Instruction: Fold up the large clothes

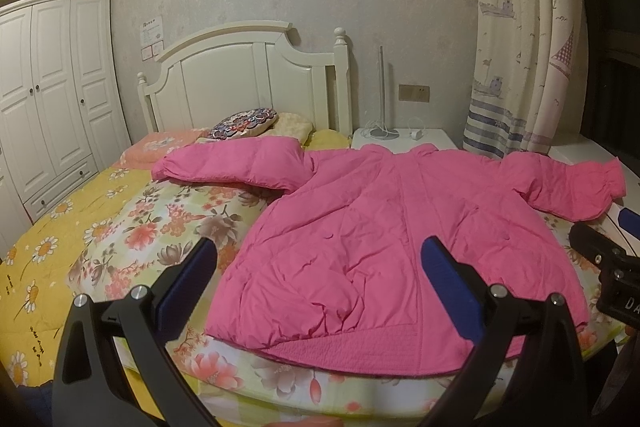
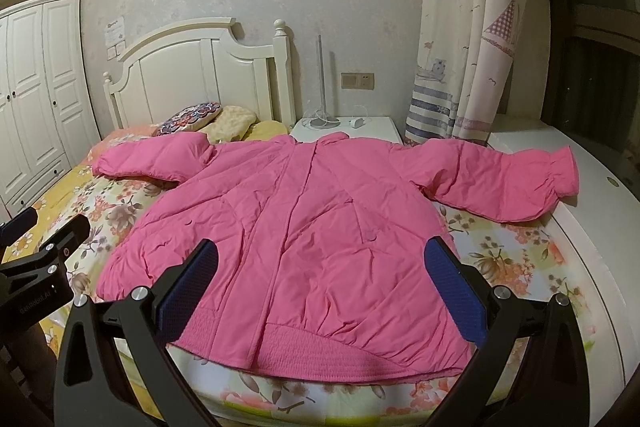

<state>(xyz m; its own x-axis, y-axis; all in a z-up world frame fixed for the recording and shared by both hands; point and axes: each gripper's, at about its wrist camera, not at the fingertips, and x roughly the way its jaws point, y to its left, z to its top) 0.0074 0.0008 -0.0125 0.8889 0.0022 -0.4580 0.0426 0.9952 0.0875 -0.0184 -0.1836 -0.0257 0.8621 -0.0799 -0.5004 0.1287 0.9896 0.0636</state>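
Your left gripper [image 1: 320, 267] hangs with its jaws spread wide and nothing between them, just short of the pink jacket [image 1: 380, 227], which lies flat and front-up on the floral bed [image 1: 160, 227] ahead, sleeves spread so either can be folded in. Your right gripper [image 2: 320, 271] is likewise spread and empty, over the ribbed hem [image 2: 320, 351], ready to reach for the far sleeve [image 2: 500, 179] off to its right.

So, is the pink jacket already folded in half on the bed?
No, the pink jacket lies spread flat on the bed, with both sleeves stretched out to the sides and no gripper touching it.
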